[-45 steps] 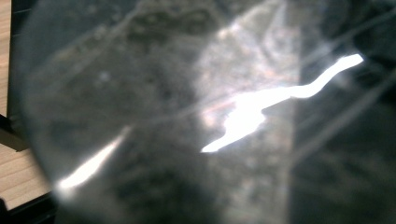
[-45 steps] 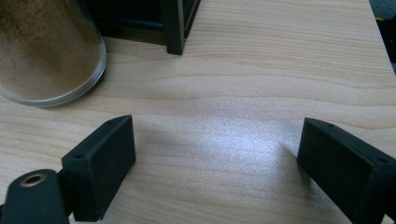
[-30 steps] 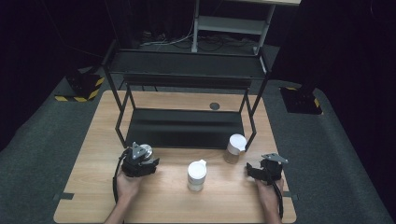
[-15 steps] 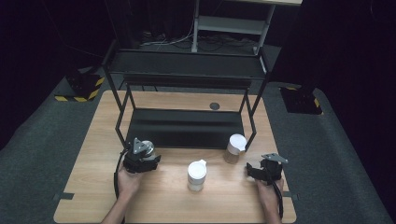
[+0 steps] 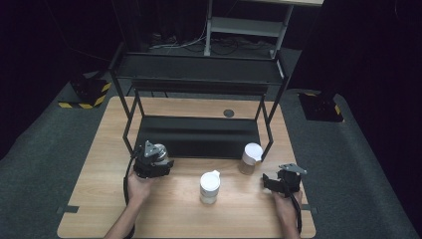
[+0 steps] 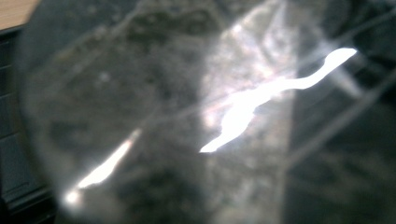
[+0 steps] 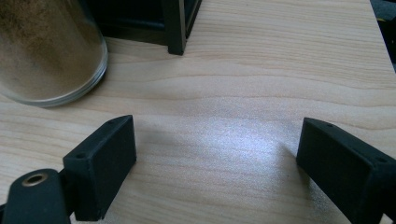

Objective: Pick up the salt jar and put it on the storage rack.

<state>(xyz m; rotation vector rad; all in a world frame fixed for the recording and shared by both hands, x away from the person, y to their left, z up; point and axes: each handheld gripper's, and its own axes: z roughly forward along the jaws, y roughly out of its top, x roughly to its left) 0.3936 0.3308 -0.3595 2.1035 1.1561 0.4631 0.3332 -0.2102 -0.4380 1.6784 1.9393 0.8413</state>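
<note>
Holding a glass jar (image 5: 160, 153) by the rack (image 5: 199, 134), left gripper (image 5: 152, 162) pinches it; right gripper (image 7: 215, 163) w/ jaws spread over bare table (image 7: 280, 70); no labels readable

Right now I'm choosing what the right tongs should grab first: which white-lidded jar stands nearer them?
The jar beside the black rack's front right leg; the other jar stands at the table's middle, farther left.

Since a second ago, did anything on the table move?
Hardly. The left gripper shifted a touch to the right by the black metal rack, with a glass jar right at its camera. The right gripper stayed put, jaws open. The white-lidded jar in the middle and the brown-filled jar stayed in place.
</note>
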